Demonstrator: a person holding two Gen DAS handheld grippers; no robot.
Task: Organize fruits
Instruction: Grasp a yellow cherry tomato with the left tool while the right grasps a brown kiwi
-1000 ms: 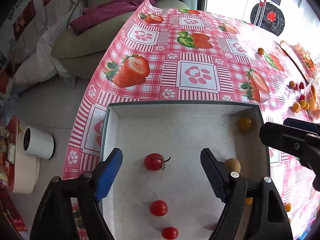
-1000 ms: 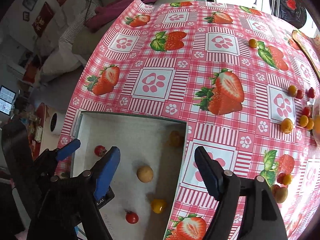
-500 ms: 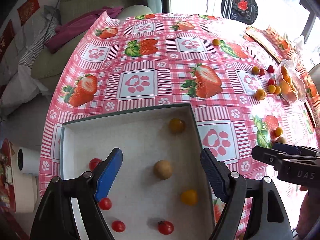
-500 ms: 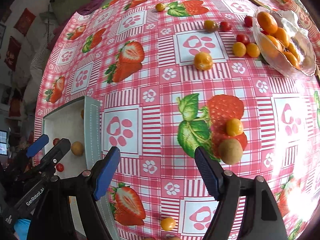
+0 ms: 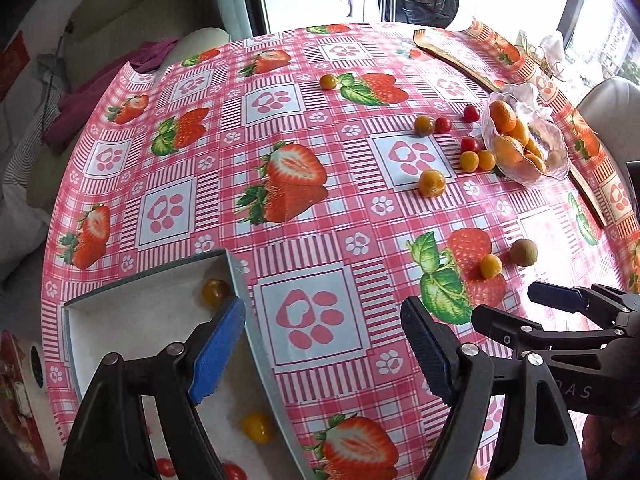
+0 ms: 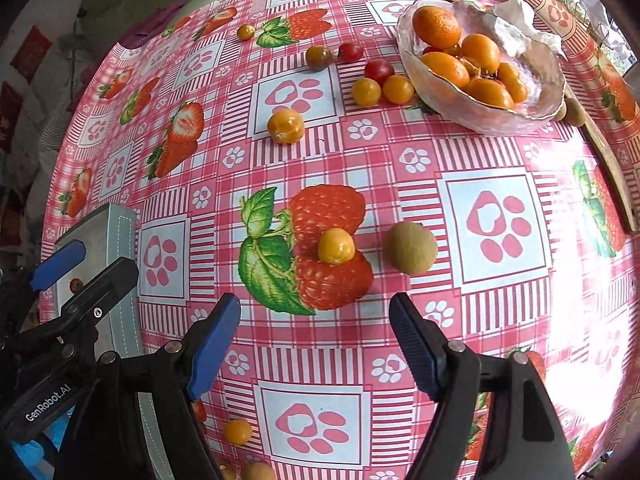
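Note:
My left gripper (image 5: 324, 336) hangs open and empty over the right wall of a grey box (image 5: 236, 276). The box holds yellow cherry tomatoes (image 5: 214, 292) and red ones (image 5: 234, 472). Further right, my right gripper (image 6: 316, 320) is open above the strawberry tablecloth. Just beyond its fingers lie a yellow tomato (image 6: 336, 245) and a brown round fruit (image 6: 410, 247). More loose tomatoes (image 6: 366, 91) lie near a glass bowl (image 6: 480, 116) of oranges. Each gripper appears in the other's view: the right gripper (image 5: 520, 308) at the right side, the left gripper (image 6: 86, 276) by the box (image 6: 120, 236).
An orange-yellow fruit (image 6: 285, 125) sits mid-table, and small yellow fruits (image 6: 237, 432) lie near my right fingers. A long wooden board (image 5: 452, 54) runs along the back right. A sofa with a purple cloth (image 5: 120, 64) stands past the table's left edge.
Both grippers have swept right across the table, still open. The left one went from over the box's middle to its right wall. The right one came up to the yellow tomato and brown fruit.

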